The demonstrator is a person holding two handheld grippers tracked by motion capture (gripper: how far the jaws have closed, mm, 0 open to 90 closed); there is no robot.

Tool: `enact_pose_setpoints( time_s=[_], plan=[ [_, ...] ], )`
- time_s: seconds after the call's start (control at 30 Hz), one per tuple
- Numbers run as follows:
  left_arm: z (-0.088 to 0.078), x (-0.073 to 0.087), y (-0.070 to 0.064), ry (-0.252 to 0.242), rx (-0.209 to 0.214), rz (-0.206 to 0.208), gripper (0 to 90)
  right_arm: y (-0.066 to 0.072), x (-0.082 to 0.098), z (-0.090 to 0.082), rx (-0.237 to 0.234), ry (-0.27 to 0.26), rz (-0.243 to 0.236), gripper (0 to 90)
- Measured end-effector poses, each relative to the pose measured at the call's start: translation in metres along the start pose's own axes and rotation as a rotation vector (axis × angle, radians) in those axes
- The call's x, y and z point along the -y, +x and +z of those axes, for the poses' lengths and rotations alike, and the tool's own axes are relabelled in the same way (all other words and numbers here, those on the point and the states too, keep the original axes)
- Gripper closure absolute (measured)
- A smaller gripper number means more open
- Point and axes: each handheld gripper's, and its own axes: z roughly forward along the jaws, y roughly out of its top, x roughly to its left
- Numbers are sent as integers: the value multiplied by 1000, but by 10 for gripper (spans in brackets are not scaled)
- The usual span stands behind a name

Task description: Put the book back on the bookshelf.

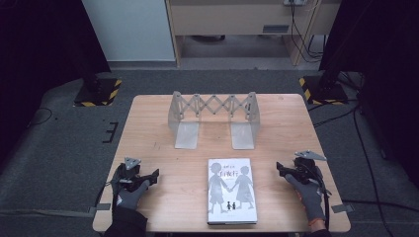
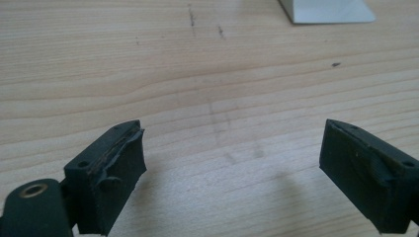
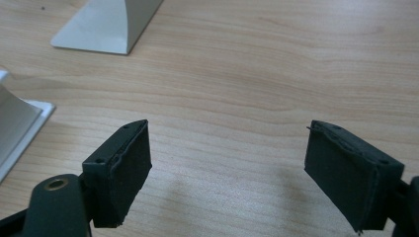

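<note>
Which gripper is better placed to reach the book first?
Probably the right gripper: it sits nearer the book, open, jaws toward its right edge. The left gripper, also open, has more bare table to cross.

The book (image 1: pixel 232 191) at lower centre has a white cover with grey silhouetted figures. The table (image 1: pixel 148 128) is pale wood grain; the folding rack (image 1: pixel 213 118) at centre is silver-grey, and both grippers' jaws are black
</note>
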Motion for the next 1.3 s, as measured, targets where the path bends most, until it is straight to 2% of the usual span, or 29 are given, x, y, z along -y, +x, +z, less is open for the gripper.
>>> enact_pose_setpoints(
  time_s=[0.13, 0.27, 0.5, 0.7, 0.83, 0.93, 1.1, 1.3],
  plan=[
    [-6, -3, -5, -42, 20, -13, 95, 2, 0, -5, -11, -25, 3, 175],
    [-9, -5, -12, -63, 34, -12, 95, 2, -1, -7, -25, -31, 4, 177],
    [-13, -6, -21, -74, 56, -9, 92, 6, -2, -13, -48, -45, 19, 178],
    [-17, -6, -28, -82, 68, 8, 92, 17, -4, -20, -78, -65, -5, 178],
    [-18, -7, -35, -86, 97, 17, 92, 23, -6, -24, -91, -77, -21, 175],
    [-19, -7, -39, -89, 115, 13, 90, 27, -6, -24, -109, -79, -20, 175],
    [-19, -9, -49, -92, 135, 30, 90, 33, -7, -25, -127, -80, -22, 177],
    [-19, -10, -63, -97, 156, 54, 90, 43, -7, -28, -170, -85, -30, 178]
  ],
)
